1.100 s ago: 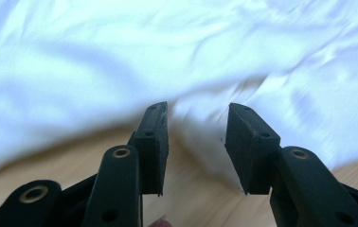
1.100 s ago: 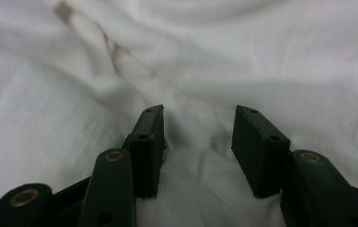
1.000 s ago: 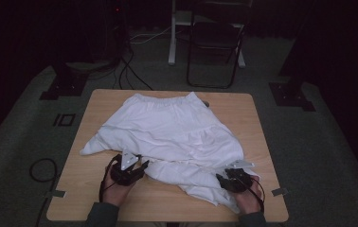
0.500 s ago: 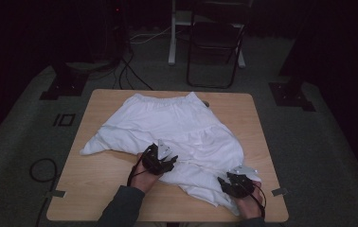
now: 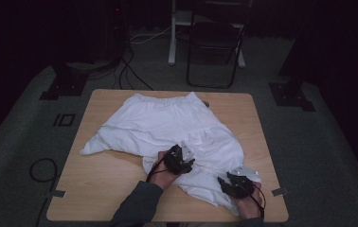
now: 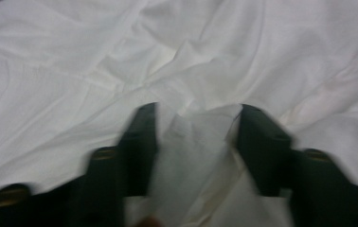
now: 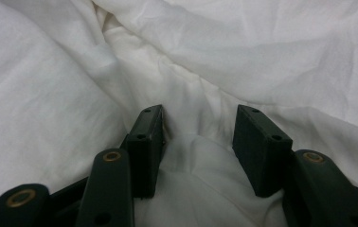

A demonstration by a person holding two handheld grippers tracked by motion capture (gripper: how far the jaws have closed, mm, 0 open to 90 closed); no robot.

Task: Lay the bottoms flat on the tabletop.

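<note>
A white garment (image 5: 167,123) with a gathered waistband lies spread and crumpled on the wooden table (image 5: 106,189). My left gripper (image 5: 189,161) rests on its lower middle. In the left gripper view, blurred, its jaws (image 6: 197,113) stand apart around a raised fold of the white cloth (image 6: 191,146); they have just been closing on that fold. My right gripper (image 5: 228,182) sits at the garment's near right hem. In the right gripper view its jaws (image 7: 198,116) are apart, and a soft bulge of cloth (image 7: 201,156) lies between them without being pinched.
Bare wood shows on the table's left and near side. Beyond the far edge stand a dark folding chair (image 5: 215,47) and a white post (image 5: 172,33). Black stand bases (image 5: 66,85) (image 5: 290,94) and a cable loop (image 5: 40,168) lie on the grey floor.
My left hand has travelled right along the garment's near edge, from its left part to its middle, and settled over a fold. The right gripper has stayed where it was.
</note>
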